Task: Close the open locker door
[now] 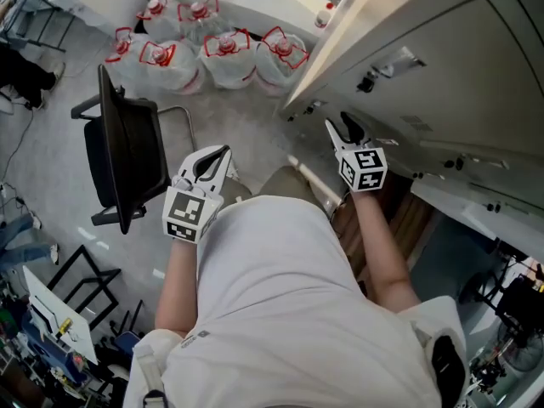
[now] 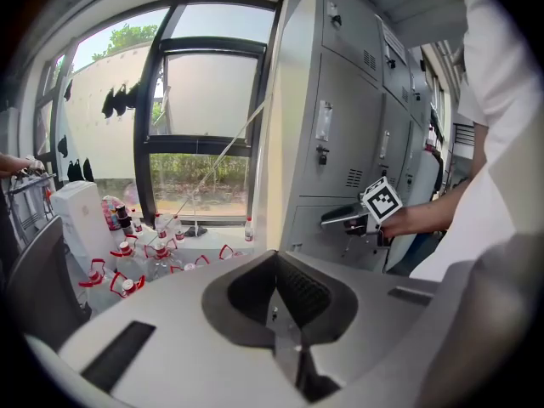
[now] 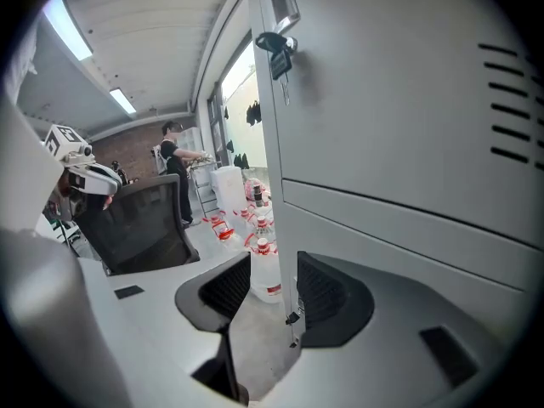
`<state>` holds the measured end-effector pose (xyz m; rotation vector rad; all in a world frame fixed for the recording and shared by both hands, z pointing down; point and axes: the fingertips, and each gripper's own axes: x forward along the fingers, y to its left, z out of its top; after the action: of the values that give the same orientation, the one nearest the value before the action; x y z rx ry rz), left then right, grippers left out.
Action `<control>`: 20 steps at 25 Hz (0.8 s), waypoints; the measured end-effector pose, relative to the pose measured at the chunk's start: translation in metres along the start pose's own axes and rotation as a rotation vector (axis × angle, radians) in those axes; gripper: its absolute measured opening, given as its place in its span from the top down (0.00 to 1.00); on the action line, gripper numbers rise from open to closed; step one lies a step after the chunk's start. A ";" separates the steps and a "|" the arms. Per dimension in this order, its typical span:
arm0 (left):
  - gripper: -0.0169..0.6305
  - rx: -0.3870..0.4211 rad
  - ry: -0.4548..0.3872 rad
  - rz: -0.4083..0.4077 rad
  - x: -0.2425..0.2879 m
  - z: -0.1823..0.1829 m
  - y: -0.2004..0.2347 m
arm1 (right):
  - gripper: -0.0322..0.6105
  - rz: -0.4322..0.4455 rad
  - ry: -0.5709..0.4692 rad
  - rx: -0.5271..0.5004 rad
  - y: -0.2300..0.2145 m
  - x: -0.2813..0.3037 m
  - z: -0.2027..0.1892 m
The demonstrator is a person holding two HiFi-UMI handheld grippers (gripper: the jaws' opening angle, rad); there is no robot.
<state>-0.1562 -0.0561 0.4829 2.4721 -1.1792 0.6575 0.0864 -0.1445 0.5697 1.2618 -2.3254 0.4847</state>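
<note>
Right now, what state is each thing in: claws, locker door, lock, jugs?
Left claw: shut, empty.
Right claw: open, door edge between its jaws.
Locker door: open, not yet closed.
Upper lock: key in it.
Water jugs: upright, capped.

Workplace locker area: bank of grey metal lockers [image 2: 357, 117]; large window [image 2: 204, 100] beside lockers; water jugs [image 1: 225, 58], office chair [image 1: 127, 155] on floor near lockers.

A black mesh office chair [image 1: 127, 155] stands on the grey floor [image 1: 246, 130], near a cluster of clear water jugs [image 1: 225, 58] with red caps and handles. Beyond them a tall window [image 2: 204, 126] shows daylight; another person [image 3: 174, 172] stands far back.
</note>
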 end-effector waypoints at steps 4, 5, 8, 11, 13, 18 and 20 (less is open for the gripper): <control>0.97 0.039 -0.027 -0.057 0.008 0.011 -0.005 | 0.70 -0.023 -0.043 0.017 0.008 -0.021 0.013; 0.97 0.050 -0.031 -0.071 0.011 0.013 -0.007 | 0.71 -0.029 -0.053 0.021 0.010 -0.027 0.016; 0.97 0.075 -0.037 -0.111 0.016 0.020 -0.011 | 0.74 -0.050 -0.088 0.028 0.015 -0.043 0.024; 0.97 0.097 -0.051 -0.148 0.022 0.028 -0.017 | 0.78 -0.073 -0.123 0.028 0.019 -0.060 0.033; 0.97 0.111 -0.062 -0.173 0.025 0.034 -0.021 | 0.82 -0.086 -0.146 0.031 0.023 -0.071 0.038; 0.97 0.120 -0.105 -0.255 0.030 0.049 -0.037 | 0.88 -0.115 -0.207 0.038 0.037 -0.101 0.052; 0.97 0.131 -0.117 -0.284 0.032 0.056 -0.043 | 0.89 -0.117 -0.232 0.046 0.045 -0.113 0.059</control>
<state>-0.0898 -0.0773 0.4490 2.7496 -0.8202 0.5303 0.0900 -0.0729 0.4560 1.5385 -2.4205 0.3714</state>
